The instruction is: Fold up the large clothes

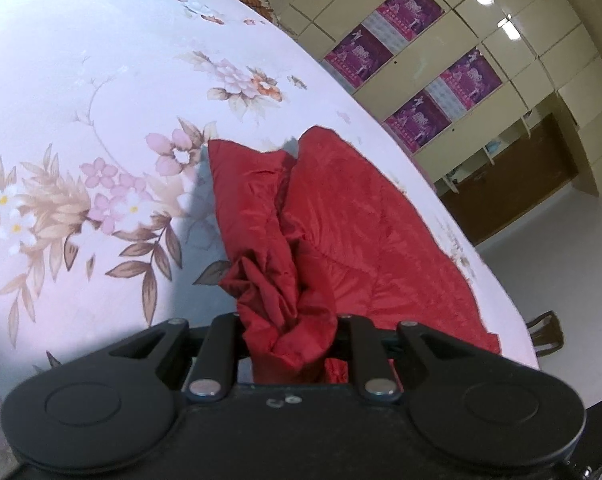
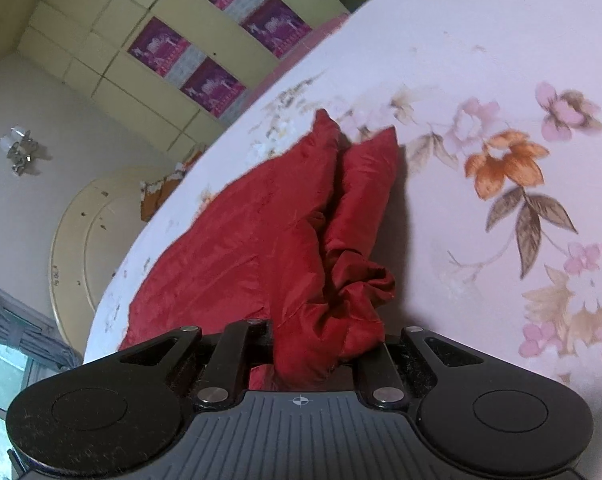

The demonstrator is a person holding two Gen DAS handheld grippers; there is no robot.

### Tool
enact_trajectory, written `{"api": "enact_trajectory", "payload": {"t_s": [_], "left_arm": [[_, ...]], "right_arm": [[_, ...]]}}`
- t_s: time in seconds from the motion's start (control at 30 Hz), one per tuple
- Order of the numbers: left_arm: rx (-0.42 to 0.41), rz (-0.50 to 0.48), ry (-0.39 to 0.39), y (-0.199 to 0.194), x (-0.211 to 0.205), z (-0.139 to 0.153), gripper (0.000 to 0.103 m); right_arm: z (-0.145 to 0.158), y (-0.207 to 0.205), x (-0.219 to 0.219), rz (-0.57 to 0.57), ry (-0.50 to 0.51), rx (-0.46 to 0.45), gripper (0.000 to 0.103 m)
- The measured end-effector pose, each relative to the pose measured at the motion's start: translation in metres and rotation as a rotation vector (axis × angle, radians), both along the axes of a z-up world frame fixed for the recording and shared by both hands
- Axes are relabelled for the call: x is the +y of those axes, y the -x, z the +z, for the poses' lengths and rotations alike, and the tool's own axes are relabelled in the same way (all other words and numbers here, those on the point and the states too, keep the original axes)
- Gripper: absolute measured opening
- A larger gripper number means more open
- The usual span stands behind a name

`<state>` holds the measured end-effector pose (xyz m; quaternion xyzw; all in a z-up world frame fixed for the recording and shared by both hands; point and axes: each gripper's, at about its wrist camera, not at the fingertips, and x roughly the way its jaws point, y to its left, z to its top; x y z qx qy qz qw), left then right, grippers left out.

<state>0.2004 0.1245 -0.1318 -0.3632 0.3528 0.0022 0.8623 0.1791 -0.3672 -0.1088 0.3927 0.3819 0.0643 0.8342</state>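
The garment (image 1: 341,216) lies on the bed (image 1: 101,80), along its edge. One bunched end sits between the jaws of the left tool (image 1: 291,344), another in the right tool (image 2: 325,344). Cabinets (image 1: 481,52) stand beyond the bed.

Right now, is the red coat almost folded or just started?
Partway, I think. Done: the red coat lies on the flowery sheet with one side doubled over, so two long layers run side by side. In hand: the left gripper and right gripper each pinch a bunched bit of it. Left: lay those bits down, smooth them, and probably fold once more.
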Motion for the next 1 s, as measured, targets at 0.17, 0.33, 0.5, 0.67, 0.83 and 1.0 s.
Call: {"api": "enact_trajectory", "payload": {"t_s": [0.17,0.33,0.5,0.67,0.83,1.0], "left_arm": [[0.005,-0.009,0.000,0.000,0.001,-0.008,0.020],[-0.006,-0.022,-0.028,0.002,-0.001,-0.013,0.026],[-0.003,-0.029,0.006,0.002,0.005,-0.015,0.029],[0.008,-0.046,0.037,0.000,0.010,-0.016,0.031],[-0.002,-0.050,0.049,0.000,0.012,-0.019,0.031],[-0.005,-0.063,0.048,-0.002,0.013,-0.019,0.031]], "right_arm": [[-0.005,-0.002,0.002,-0.011,0.011,0.024,0.013],[-0.023,-0.010,0.006,-0.026,0.007,0.048,0.015],[-0.019,-0.008,0.002,-0.050,-0.001,0.054,0.029],[0.000,0.019,-0.013,-0.175,0.119,0.021,0.070],[0.022,0.045,-0.026,-0.262,0.178,-0.027,0.042],[0.045,0.035,0.009,-0.162,0.258,-0.050,0.006]]}}
